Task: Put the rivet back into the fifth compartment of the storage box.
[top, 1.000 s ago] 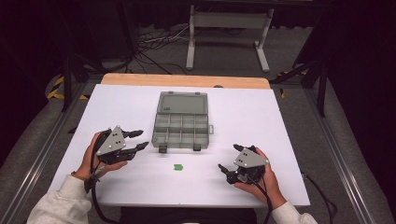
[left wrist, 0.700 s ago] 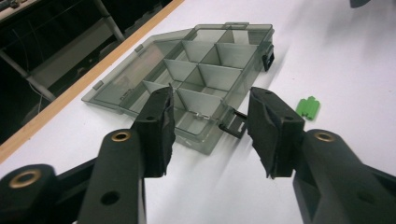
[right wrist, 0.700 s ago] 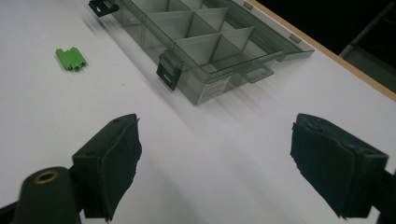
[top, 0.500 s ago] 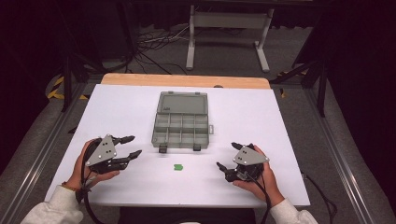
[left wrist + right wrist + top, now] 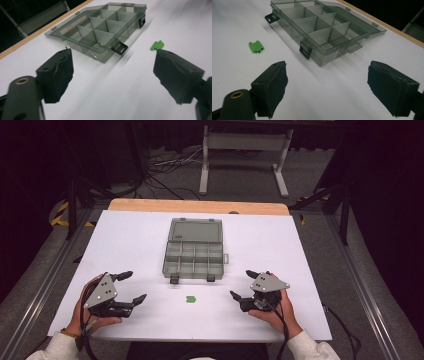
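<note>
I have the left tongs [image 5: 131, 287] low over the near left part of the white desk [image 5: 300, 250], jaws spread wide with nothing between them. The right tongs [image 5: 243, 284] sit over the near right part, jaws equally wide apart and empty. Between the two, near the front edge, I see a small green piece [image 5: 190, 298] lying on the desk, apart from both tongs. Just behind it is a grey see-through compartment box [image 5: 194, 252], its lid laid open flat toward the far side, its two dark latches hanging at the near wall. From the left gripper view the green piece [image 5: 157, 45] lies just past my right-hand jaw tip; the box [image 5: 100, 30] looks empty.
</note>
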Available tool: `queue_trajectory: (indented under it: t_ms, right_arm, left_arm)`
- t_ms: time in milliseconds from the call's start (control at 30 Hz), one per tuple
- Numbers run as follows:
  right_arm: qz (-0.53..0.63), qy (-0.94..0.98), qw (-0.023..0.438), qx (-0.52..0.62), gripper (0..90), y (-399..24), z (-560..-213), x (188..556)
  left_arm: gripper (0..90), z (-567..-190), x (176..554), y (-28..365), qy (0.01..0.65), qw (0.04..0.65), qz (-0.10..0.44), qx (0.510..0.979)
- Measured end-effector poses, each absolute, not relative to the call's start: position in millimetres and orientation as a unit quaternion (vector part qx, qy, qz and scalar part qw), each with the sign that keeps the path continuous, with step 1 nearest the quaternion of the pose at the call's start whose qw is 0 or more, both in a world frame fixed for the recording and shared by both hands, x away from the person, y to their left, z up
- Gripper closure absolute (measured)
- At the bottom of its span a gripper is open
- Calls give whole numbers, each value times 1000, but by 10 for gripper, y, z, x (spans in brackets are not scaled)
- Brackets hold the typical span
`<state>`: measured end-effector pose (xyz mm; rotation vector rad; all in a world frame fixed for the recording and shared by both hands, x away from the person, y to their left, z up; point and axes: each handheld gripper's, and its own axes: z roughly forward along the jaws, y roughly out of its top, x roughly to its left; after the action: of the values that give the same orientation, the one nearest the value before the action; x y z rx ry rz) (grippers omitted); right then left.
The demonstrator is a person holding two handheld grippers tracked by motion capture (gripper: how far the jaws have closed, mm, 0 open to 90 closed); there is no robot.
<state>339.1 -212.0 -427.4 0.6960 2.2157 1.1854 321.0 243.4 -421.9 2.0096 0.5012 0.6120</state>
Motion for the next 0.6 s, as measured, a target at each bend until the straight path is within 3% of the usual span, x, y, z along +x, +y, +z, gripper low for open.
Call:
queue_trajectory:
  t_ms: [267,600]
  right_arm:
    - [434,822,264,257,165,-2094,-4287,3397]
    - [423,829,265,252,165,-2044,-4319,3408]
  left_arm:
    - [66,-4321,3159,2490,226,481,225,816]
    - [57,-4448,3214,2545,231,480,218,818]
